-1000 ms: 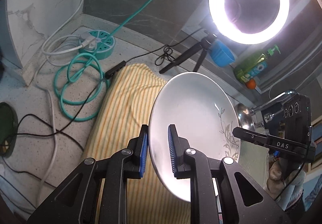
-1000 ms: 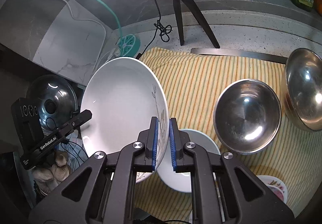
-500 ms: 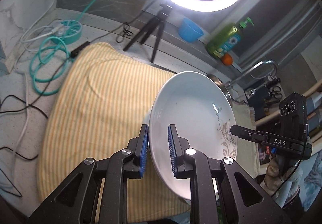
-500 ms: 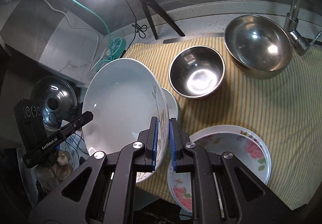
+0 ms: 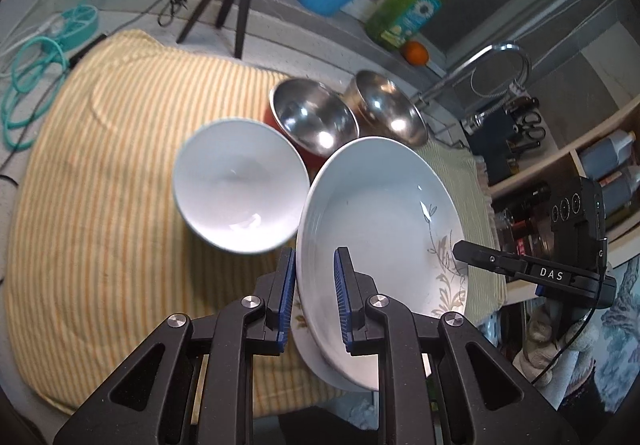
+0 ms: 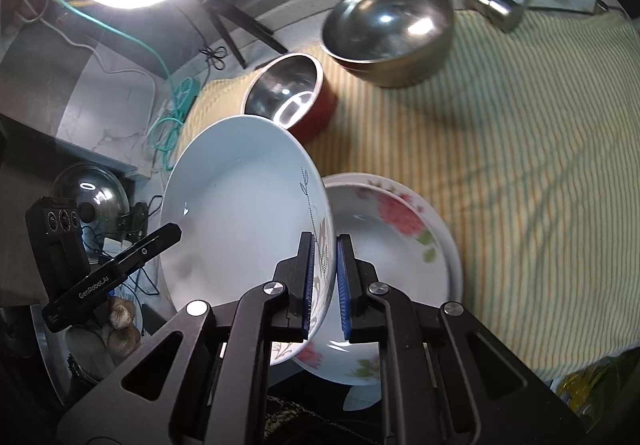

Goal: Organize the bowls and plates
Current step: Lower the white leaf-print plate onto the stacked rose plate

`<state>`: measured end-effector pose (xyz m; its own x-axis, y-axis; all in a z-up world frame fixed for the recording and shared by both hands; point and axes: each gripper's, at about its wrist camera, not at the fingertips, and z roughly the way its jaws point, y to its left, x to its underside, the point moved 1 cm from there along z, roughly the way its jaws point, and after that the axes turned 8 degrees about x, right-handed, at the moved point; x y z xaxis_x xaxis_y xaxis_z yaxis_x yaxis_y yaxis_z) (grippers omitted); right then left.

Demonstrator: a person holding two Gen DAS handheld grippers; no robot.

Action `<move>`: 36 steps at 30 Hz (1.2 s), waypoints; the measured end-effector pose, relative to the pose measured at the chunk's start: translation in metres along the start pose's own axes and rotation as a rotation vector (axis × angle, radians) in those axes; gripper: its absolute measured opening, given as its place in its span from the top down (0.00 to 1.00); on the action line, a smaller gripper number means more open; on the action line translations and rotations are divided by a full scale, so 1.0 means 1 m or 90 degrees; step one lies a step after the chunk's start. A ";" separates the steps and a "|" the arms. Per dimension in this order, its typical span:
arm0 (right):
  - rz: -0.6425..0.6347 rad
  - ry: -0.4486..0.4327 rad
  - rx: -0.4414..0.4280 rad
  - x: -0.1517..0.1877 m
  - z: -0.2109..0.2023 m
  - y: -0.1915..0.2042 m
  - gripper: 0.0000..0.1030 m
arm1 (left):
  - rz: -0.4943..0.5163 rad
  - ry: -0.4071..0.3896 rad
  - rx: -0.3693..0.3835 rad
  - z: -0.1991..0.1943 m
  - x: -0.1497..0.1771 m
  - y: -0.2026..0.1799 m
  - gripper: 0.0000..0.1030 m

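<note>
Both tools have swept sideways over the striped cloth since the earlier frames, carrying the leaf-patterned plate with them; the ring lamp and coiled cable have slid off toward the edge of view, and the bowls and the flowered plate have come in under the cameras.

Nearest, the left tool [image 5: 314, 295] is clamped narrow on the plate's near-left rim, and the right tool [image 6: 325, 281] is clamped tighter on the opposite, decorated rim — so the leaf-patterned plate [image 6: 244, 221] hangs between the two, tilted steeply with its hollow face toward the left tool's side. It touches nothing below it.

Directly beneath and a little to the right of the right tool lies the flowered plate [image 6: 392, 233], flat on the striped cloth [image 6: 520, 173] near the surface's front edge. That is the relation the next move seems to turn on: the held plate's lower rim sits just above the flowered plate's near-left portion, so it likely needs to be levelled and shifted a little rightward before it can nest there. The right tool is the nearer of the two to that spot.

Farther out — on the left tool's side — a plain white bowl [image 5: 240, 197] sits on the cloth. Behind it stand a red-sided steel bowl [image 6: 286, 95] and, farthest, a large steel bowl [image 6: 384, 29] by the tap.
</note>
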<state>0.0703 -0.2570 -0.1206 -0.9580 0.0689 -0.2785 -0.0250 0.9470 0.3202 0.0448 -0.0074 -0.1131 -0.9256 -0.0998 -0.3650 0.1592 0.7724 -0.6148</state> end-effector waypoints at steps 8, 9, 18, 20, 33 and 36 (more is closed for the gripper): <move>0.038 0.025 0.027 0.019 0.007 -0.037 0.89 | 0.000 0.047 0.007 0.032 0.018 -0.009 0.83; 0.041 0.026 0.029 0.021 0.008 -0.041 0.89 | 0.002 0.050 0.008 0.034 0.018 -0.010 0.83; 0.058 0.045 0.044 0.038 0.015 -0.064 0.89 | 0.020 0.070 -0.002 0.049 0.024 -0.018 0.83; 0.056 0.047 0.046 0.041 0.015 -0.066 0.89 | 0.024 0.074 -0.006 0.051 0.026 -0.017 0.83; 0.052 0.054 0.064 0.047 0.021 -0.066 0.89 | 0.052 0.087 -0.040 0.062 0.031 -0.023 0.83; 0.051 0.055 0.064 0.047 0.023 -0.065 0.89 | 0.053 0.087 -0.045 0.062 0.032 -0.022 0.83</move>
<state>0.0335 -0.3081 -0.1753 -0.9768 0.1224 -0.1756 0.0770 0.9664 0.2451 0.0334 -0.0661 -0.1546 -0.9490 0.0486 -0.3115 0.2172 0.8170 -0.5341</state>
